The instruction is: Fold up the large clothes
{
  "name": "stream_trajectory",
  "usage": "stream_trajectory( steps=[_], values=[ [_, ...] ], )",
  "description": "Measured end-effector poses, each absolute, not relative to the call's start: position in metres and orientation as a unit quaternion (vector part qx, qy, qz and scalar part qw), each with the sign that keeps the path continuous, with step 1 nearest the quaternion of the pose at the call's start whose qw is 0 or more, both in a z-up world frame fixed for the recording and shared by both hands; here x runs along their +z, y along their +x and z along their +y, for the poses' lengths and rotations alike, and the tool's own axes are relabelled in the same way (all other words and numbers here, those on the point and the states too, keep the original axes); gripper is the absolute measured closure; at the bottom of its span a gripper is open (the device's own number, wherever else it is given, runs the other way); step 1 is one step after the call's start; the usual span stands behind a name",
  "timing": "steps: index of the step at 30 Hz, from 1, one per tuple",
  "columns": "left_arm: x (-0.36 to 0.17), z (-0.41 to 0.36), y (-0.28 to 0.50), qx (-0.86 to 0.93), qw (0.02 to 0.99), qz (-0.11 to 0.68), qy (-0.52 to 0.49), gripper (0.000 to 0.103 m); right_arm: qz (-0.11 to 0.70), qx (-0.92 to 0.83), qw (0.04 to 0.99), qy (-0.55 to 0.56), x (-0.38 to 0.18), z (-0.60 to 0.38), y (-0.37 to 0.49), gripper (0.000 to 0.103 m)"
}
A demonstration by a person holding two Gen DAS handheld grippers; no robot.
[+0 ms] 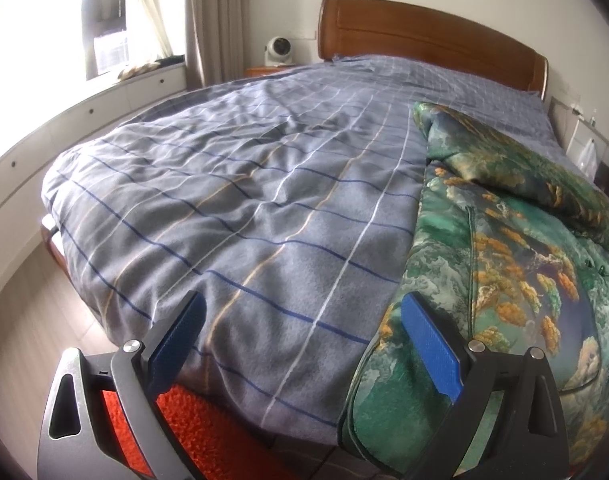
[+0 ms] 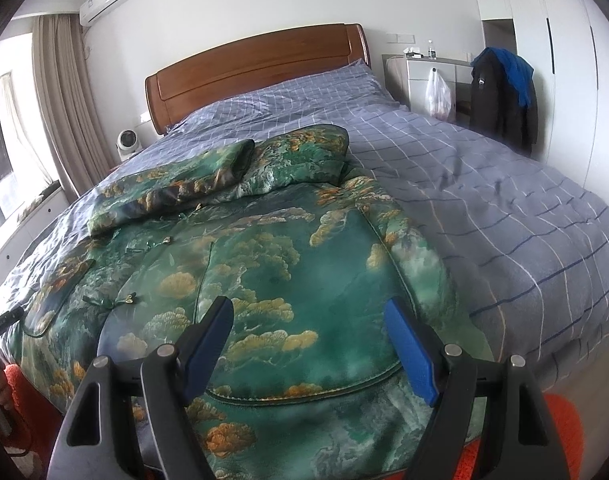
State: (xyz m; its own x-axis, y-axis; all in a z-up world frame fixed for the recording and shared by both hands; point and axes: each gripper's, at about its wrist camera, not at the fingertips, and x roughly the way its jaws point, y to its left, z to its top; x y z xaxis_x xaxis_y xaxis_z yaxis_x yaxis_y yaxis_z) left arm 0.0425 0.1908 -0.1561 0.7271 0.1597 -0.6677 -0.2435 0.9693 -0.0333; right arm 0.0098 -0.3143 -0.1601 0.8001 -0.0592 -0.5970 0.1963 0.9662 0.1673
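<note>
A large green padded jacket (image 2: 272, 264) with gold and white cloud patterns lies spread on the bed, its hem hanging over the foot edge. One sleeve (image 2: 172, 184) is folded across its chest. In the left wrist view the jacket (image 1: 516, 264) fills the right side. My left gripper (image 1: 304, 312) is open and empty above the foot of the bed, its right finger (image 1: 428, 340) over the jacket's left edge. My right gripper (image 2: 308, 320) is open and empty, just above the jacket's lower front panel.
The bed carries a grey-blue checked duvet (image 1: 232, 184) and has a wooden headboard (image 2: 256, 68). An orange rug (image 1: 196, 432) lies on the floor at the foot. White drawers (image 1: 84, 120) run under the window on the left. A chair with dark clothes (image 2: 500, 96) stands at the right.
</note>
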Motion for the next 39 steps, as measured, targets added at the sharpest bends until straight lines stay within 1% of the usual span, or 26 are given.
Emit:
stream_trajectory(
  steps=[13, 17, 18, 19, 22, 25, 28, 32, 35, 37, 38, 39],
  values=[
    [-0.155, 0.191, 0.044, 0.104, 0.923, 0.365, -0.06, 0.005, 0.305, -0.068, 0.943, 0.116, -0.159, -0.317, 0.01, 0.026],
    [-0.128, 0.211, 0.04, 0.056, 0.927, 0.358, -0.098, 0.003, 0.301, -0.058, 0.941, 0.141, -0.135, -0.338, 0.005, 0.026],
    [-0.125, 0.217, 0.044, 0.032, 0.922, 0.371, -0.108, 0.002, 0.298, -0.046, 0.941, 0.157, -0.125, -0.352, 0.0, 0.024],
    [-0.125, 0.22, 0.048, 0.012, 0.915, 0.387, -0.112, 0.002, 0.301, -0.037, 0.938, 0.165, -0.12, -0.363, -0.002, 0.02],
    [-0.139, 0.219, 0.061, -0.047, 0.886, 0.449, -0.102, 0.002, 0.344, -0.025, 0.925, 0.159, -0.111, -0.396, -0.008, 0.02],
    [-0.164, 0.202, 0.07, -0.081, 0.858, 0.505, -0.06, 0.002, 0.401, 0.001, 0.901, 0.164, -0.123, -0.416, -0.007, 0.02],
    [-0.175, 0.195, 0.074, -0.08, 0.854, 0.511, -0.049, 0.002, 0.471, 0.045, 0.862, 0.181, -0.147, -0.423, 0.004, 0.02],
    [-0.18, 0.2, 0.085, -0.1, 0.838, 0.527, -0.097, 0.001, 0.502, 0.045, 0.845, 0.18, -0.167, -0.434, 0.017, 0.02],
    [-0.178, 0.193, 0.088, -0.109, 0.832, 0.538, -0.078, 0.002, 0.523, 0.088, 0.826, 0.19, -0.179, -0.435, 0.036, 0.02],
    [-0.174, 0.185, 0.087, -0.124, 0.83, 0.542, -0.055, 0.005, 0.547, 0.104, 0.81, 0.184, -0.19, -0.432, 0.048, 0.02],
    [-0.173, 0.182, 0.084, -0.131, 0.828, 0.544, -0.043, 0.007, 0.56, 0.109, 0.802, 0.179, -0.196, -0.429, 0.053, 0.023],
    [-0.172, 0.177, 0.081, -0.143, 0.824, 0.548, -0.032, 0.015, 0.566, 0.12, 0.795, 0.182, -0.199, -0.426, 0.055, 0.037]
  ],
)
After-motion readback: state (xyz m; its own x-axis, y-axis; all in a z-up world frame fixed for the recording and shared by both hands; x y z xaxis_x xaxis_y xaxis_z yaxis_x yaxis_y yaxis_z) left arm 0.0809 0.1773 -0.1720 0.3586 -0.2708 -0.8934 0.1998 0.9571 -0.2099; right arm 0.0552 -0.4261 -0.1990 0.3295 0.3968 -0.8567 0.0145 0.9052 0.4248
